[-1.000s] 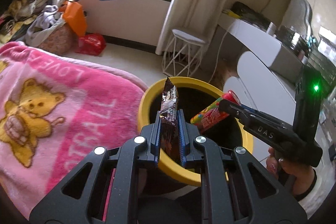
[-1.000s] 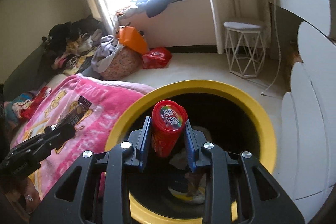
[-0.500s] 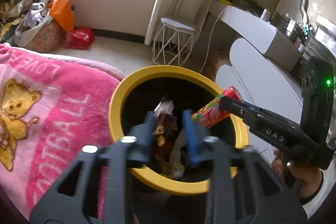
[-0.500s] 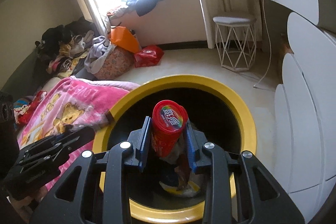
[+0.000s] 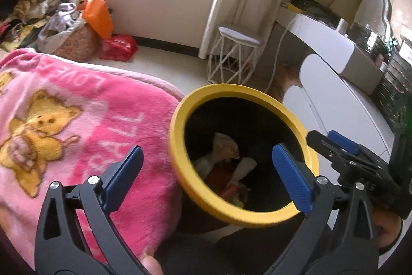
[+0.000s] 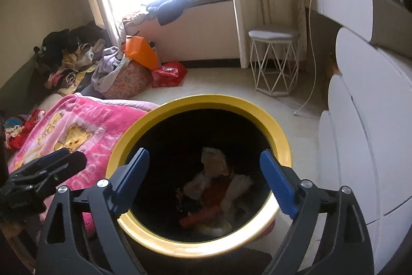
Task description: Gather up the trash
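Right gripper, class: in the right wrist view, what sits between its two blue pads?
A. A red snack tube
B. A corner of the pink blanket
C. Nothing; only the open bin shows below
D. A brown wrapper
C: the right gripper has its jaws opening with nothing between them, and through the gap only the yellow-rimmed bin shows, trash lying at its bottom.

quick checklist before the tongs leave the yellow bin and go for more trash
1. Left tongs opening, nothing between them: ok.
2. Right tongs opening, nothing between them: ok.
3. Red candy tube lies inside the round yellow-rimmed black bin: ok.
4. Nothing hangs on the bin's rim: ok.
5. More trash on the pink teddy-bear blanket: none in view, rest cannot tell.
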Action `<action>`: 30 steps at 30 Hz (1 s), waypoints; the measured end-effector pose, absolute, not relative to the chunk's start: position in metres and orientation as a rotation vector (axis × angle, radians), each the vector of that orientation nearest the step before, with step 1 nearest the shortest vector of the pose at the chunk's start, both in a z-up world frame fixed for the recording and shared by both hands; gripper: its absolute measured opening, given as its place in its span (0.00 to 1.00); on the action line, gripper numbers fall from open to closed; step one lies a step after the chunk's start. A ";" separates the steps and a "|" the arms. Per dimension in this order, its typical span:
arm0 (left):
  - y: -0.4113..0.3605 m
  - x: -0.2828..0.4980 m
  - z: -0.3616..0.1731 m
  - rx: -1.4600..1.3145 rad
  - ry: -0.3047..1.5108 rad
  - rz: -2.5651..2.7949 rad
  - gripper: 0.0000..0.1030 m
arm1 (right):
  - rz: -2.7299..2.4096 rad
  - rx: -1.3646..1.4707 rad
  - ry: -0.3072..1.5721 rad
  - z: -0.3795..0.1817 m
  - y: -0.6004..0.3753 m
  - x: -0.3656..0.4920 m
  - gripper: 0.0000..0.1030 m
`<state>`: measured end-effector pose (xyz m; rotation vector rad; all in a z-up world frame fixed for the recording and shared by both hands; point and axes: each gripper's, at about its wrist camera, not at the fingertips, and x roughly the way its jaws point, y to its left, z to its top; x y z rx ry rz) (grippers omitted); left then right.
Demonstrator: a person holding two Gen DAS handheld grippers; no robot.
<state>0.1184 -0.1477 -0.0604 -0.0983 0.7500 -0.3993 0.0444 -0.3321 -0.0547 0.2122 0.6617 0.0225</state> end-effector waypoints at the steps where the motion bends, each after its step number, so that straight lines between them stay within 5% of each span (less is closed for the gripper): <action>1: -0.142 0.115 -0.059 -0.103 0.744 -0.384 0.90 | 0.026 0.203 0.647 -0.053 -0.329 0.041 0.88; 4: -0.125 0.106 -0.055 -0.116 0.726 -0.337 0.90 | 0.025 0.181 0.599 -0.049 -0.319 0.031 0.94; 30: -0.052 0.020 -0.030 -0.136 0.470 -0.151 0.90 | 0.027 -0.004 0.191 -0.029 -0.247 -0.057 0.94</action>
